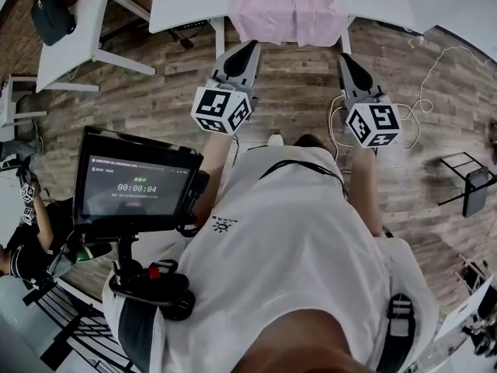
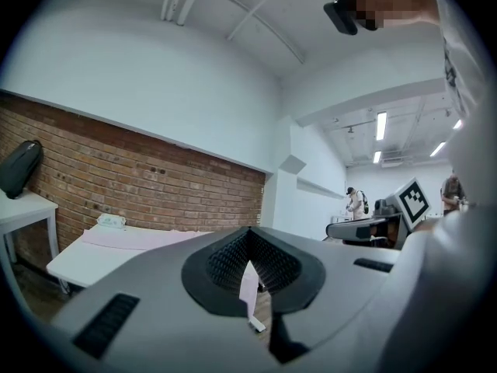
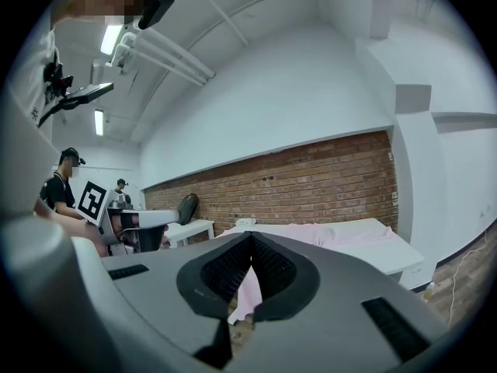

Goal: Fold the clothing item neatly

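Observation:
A pink garment lies on a white table at the top of the head view, and part of it hangs over the front edge. My left gripper and right gripper point toward it from over the wooden floor, both short of the table. Both are shut with nothing between the pads. In the left gripper view the shut jaws block the middle, and the garment shows flat on the table behind them. The right gripper view has its shut jaws in front of the garment.
A second white table with a black bag stands at the left. A monitor on a stand is close at my left. A white cable loops on the floor, and a dark chair stands at the right.

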{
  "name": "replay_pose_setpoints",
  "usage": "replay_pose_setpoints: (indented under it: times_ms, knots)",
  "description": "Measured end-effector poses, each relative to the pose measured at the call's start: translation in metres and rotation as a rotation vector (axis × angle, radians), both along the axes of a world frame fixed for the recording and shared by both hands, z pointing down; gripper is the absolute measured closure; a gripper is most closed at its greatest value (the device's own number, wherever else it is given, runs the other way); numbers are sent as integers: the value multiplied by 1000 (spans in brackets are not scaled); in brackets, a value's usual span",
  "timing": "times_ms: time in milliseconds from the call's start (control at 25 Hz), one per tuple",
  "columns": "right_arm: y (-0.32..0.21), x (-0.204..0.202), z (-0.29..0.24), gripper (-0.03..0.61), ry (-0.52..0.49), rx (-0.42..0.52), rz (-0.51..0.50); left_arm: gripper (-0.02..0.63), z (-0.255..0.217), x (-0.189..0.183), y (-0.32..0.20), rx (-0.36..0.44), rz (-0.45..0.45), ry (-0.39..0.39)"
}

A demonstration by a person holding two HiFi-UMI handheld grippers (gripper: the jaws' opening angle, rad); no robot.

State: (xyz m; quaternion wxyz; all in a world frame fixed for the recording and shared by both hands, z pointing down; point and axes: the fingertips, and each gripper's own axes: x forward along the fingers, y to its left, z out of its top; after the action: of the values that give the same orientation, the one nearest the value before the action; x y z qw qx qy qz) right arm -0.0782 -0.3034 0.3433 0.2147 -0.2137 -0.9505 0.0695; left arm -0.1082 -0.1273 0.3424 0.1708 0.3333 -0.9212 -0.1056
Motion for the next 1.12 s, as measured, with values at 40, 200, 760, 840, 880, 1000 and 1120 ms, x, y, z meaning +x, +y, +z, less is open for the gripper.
replay_pose_setpoints:
  times_ms: [40,200,760,840,880,1000,1120]
  knots:
    - [0,0,-1,581,0,-5,4,623,-1,-2,-1,-1,3,-4]
    - [-3,1,-9,581,-18,-14,11,623,-12,-8,-7,-1,18,-35]
    - [2,43,-15,581,-40,-51,-133,623,-19,68,-2,-23,-119,-24]
    - [-4,97,-29,581,-53,-62,-198,623,-38,130,-12,-39,-174,-41]
    - [-8,123,-36,581,-58,-68,-223,623,-47,160,-17,-47,-197,-50]
    - [-23,167,-45,581,-61,-88,-272,623,-64,212,-30,-70,-250,-66]
    - [-36,167,-44,581,-66,-104,-313,623,-69,220,-40,-87,-295,-77]
